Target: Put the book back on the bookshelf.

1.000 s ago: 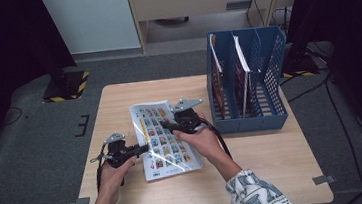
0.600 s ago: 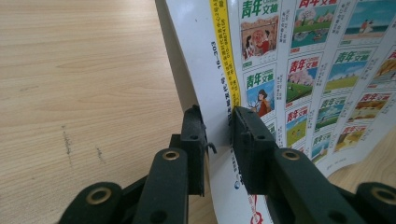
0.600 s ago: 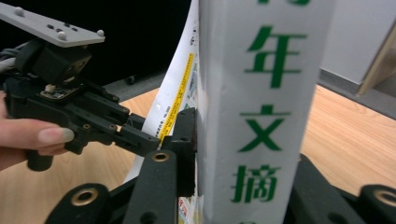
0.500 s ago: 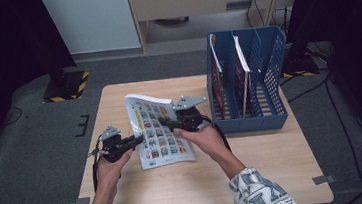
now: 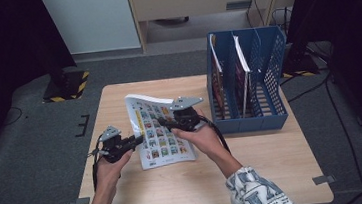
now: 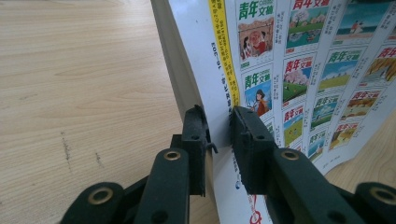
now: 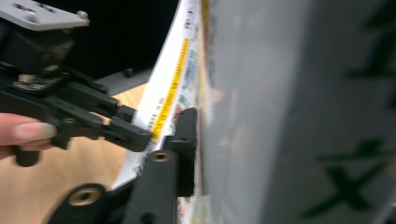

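Observation:
A magazine (image 5: 159,134) with a grid of small colourful cover pictures is held over the wooden table (image 5: 256,170), its left spine edge raised. My left gripper (image 5: 136,139) is shut on that spine edge; in the left gripper view the jaws (image 6: 219,135) clamp the magazine (image 6: 299,70) near its lower corner. My right gripper (image 5: 165,123) grips the magazine's upper middle. Its jaws have just been closing with the magazine (image 7: 280,116) between them. One right jaw shows at the page edge and the other is hidden behind the pages (image 7: 203,140). The left gripper (image 7: 140,135) appears beyond.
A blue mesh file rack (image 5: 270,108) stands at the table's right back, with two books (image 5: 240,66) upright in its compartments. Bare wood lies in front of the magazine and to the right front. Dark floor surrounds the table.
The magazine lay flat on the table a second ago; its spine side is now lifted and the cover bows. The left gripper shifted slightly left and up with it.

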`<state>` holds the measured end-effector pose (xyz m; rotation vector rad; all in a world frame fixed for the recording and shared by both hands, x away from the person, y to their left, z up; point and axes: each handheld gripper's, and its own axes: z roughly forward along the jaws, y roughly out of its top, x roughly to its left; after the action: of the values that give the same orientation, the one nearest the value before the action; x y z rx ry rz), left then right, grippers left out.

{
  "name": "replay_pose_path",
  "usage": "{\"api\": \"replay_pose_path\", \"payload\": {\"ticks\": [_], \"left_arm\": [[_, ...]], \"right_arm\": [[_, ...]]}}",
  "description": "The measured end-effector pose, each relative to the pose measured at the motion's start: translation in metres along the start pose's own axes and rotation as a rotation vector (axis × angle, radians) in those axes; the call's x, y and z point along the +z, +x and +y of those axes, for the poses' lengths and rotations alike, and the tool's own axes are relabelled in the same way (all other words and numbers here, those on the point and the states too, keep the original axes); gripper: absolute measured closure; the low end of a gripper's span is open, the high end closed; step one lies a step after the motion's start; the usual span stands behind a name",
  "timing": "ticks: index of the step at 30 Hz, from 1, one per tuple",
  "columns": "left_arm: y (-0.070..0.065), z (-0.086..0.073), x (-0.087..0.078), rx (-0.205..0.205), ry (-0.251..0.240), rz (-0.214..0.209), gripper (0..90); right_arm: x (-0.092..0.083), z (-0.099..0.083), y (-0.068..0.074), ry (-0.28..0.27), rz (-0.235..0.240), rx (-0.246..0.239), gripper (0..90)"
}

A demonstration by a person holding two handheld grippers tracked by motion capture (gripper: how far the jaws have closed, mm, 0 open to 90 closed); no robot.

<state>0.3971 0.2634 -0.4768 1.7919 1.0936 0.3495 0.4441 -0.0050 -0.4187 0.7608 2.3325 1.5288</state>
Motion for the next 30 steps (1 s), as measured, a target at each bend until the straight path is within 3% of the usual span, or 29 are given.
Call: {"api": "replay_pose_path", "payload": {"ticks": [5,8,11,17,23,27,30], "left_arm": [[-0.001,-0.002,0.001,-0.014,-0.018,0.018,71.7],[0.000,-0.006,0.004,0.009,-0.024,0.058,68.3],[0.002,-0.011,0.007,0.008,-0.021,0.069,53.9],[0.010,-0.024,0.017,-0.006,0.037,0.020,44.0],[0.011,-0.030,0.024,-0.009,0.083,-0.060,44.7],[0.011,-0.029,0.026,0.008,0.089,-0.064,55.7],[0.016,-0.027,0.022,-0.036,0.076,-0.082,66.5]], "right_arm": [[-0.002,-0.002,-0.003,-0.026,-0.007,0.013,73.8],[-0.002,-0.005,-0.002,-0.047,-0.005,0.006,73.9],[-0.002,-0.005,0.001,-0.050,0.007,0.000,73.9],[-0.005,-0.007,0.001,-0.073,0.016,0.002,73.9],[-0.007,-0.008,-0.001,-0.099,0.023,0.014,74.0],[-0.008,-0.007,0.001,-0.126,0.034,0.016,74.0],[-0.008,-0.004,0.003,-0.135,0.035,-0.004,74.0]]}}
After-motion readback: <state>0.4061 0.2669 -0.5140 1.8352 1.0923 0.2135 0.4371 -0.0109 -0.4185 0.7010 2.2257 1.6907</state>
